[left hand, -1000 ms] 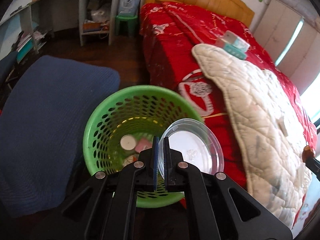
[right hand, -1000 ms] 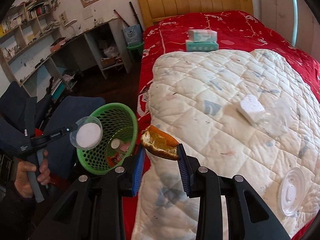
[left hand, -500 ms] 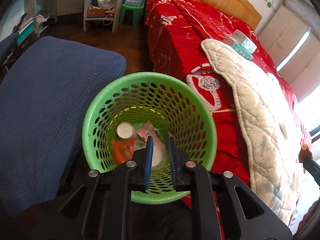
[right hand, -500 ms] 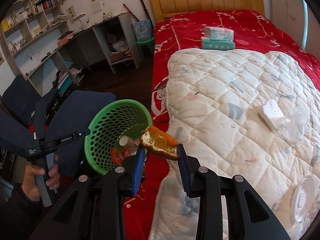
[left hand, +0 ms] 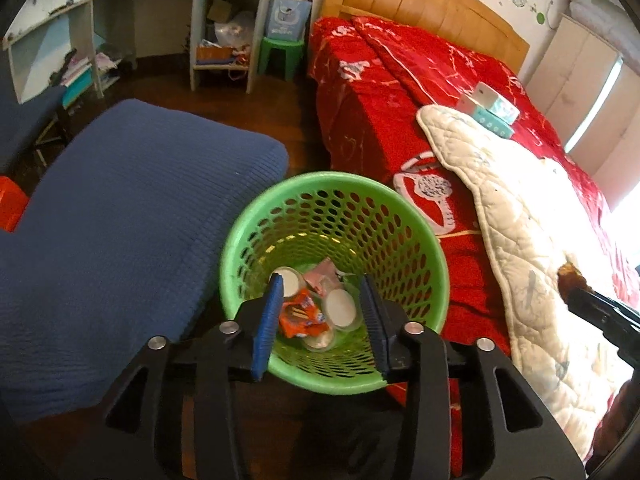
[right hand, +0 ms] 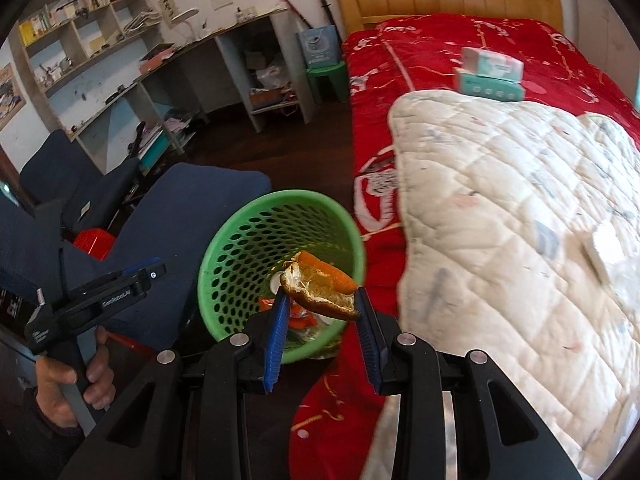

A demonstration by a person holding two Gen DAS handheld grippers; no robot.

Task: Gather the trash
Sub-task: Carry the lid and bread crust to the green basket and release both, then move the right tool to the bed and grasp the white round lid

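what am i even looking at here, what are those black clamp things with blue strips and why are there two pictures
These are two hand-held grabbing tools, one in each of a person's hands, and no robot arm is involved. Each tool carries a wide-angle camera looking out along its jaws, so you get one picture per tool.

The left gripper hangs over a round green perforated plastic basket on the floor beside a bed. Its jaws are opening with nothing between them. In the basket lie white round lids and an orange crumpled wrapper.

The right gripper pinches a curled piece of orange peel near the basket's rim. In its picture you can also see the person's hand holding the left tool. On the red bedspread lie a cream quilted blanket and two stacked tissue packs.
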